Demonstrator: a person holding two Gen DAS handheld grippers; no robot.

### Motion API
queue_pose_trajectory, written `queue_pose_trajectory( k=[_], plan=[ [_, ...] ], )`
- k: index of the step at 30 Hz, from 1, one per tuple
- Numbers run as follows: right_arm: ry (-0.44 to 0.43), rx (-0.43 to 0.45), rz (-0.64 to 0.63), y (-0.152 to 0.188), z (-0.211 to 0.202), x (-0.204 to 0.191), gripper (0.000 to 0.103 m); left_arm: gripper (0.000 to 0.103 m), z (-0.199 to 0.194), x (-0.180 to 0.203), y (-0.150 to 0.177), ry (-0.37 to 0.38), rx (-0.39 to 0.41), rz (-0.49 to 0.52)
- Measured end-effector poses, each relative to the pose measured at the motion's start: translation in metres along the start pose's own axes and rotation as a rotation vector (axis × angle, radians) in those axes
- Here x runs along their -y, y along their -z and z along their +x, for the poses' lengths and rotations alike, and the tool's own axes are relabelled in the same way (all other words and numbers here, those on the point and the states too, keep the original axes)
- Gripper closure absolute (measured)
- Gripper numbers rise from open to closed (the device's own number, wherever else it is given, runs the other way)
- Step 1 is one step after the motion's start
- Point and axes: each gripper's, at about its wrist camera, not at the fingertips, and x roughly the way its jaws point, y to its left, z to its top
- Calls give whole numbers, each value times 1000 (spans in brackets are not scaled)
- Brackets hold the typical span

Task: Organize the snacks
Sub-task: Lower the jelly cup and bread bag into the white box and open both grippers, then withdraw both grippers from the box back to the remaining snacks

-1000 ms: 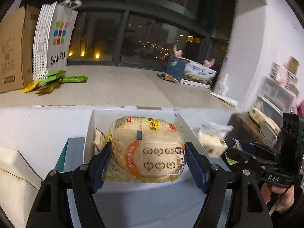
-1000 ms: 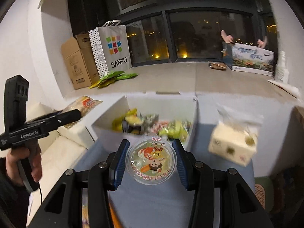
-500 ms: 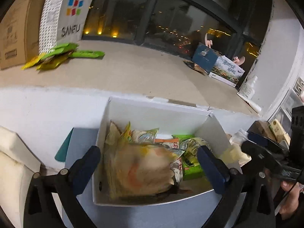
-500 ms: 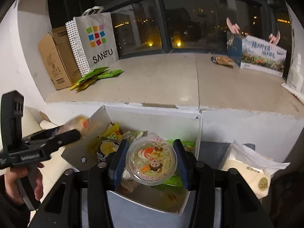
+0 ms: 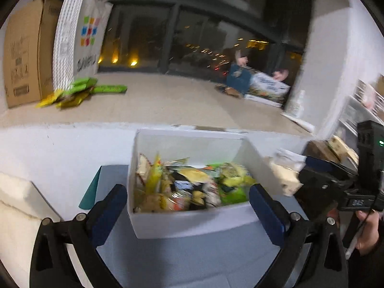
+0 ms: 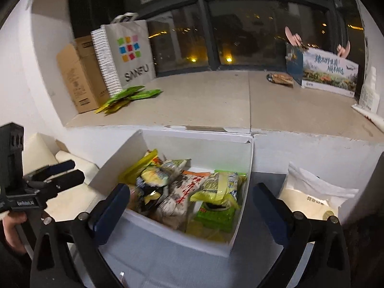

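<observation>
A white open box (image 5: 189,223) sits on a blue-grey table, filled with several snack packets (image 5: 192,184). It also shows in the right wrist view (image 6: 247,168), with yellow and green packets (image 6: 216,189) inside. My left gripper (image 5: 187,206) is open and empty, its blue pads on either side of the box's near wall. My right gripper (image 6: 192,206) is open and empty just before the box. Each gripper shows from the side in the other's view: the right one (image 5: 336,182), the left one (image 6: 48,177).
A stone window ledge (image 6: 240,100) runs behind the box, with a cardboard box (image 6: 79,76), a SANFU paper bag (image 6: 127,55), green packets (image 6: 129,96) and a printed carton (image 6: 326,69). A tissue pack (image 6: 309,196) lies right of the box. A cream cushion (image 5: 21,206) is at left.
My left gripper opened and dropped the bread packet into the box, then pulled back. My right gripper opened and let go of the round jelly cup, which is out of sight now.
</observation>
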Motion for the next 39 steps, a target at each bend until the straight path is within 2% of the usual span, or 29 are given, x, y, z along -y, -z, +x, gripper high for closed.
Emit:
queue_pose_trajectory(
  k=[4, 7, 15, 20, 23, 28, 39],
  plan=[
    [-50, 25, -34, 25, -35, -13, 0, 0, -48, 32, 24, 28, 45, 93],
    [-81, 47, -63, 52, -66, -23, 0, 0, -79, 51, 49, 58, 56, 127],
    [-87, 77, -127, 137, -139, -45, 0, 0, -139, 82, 131, 94, 71, 103],
    [-79, 48, -113, 196, -168, -45, 0, 0, -154, 96, 179, 67, 37, 111],
    [-39, 21, -120, 224, -173, -45, 0, 0, -155, 98, 200, 57, 13, 110],
    [-39, -80, -118, 260, -160, -39, 0, 0, -151, 99, 205, 63, -15, 91],
    [-67, -142, -157, 251, -123, -48, 0, 0, -147, 104, 207, 89, -32, 104]
  ],
)
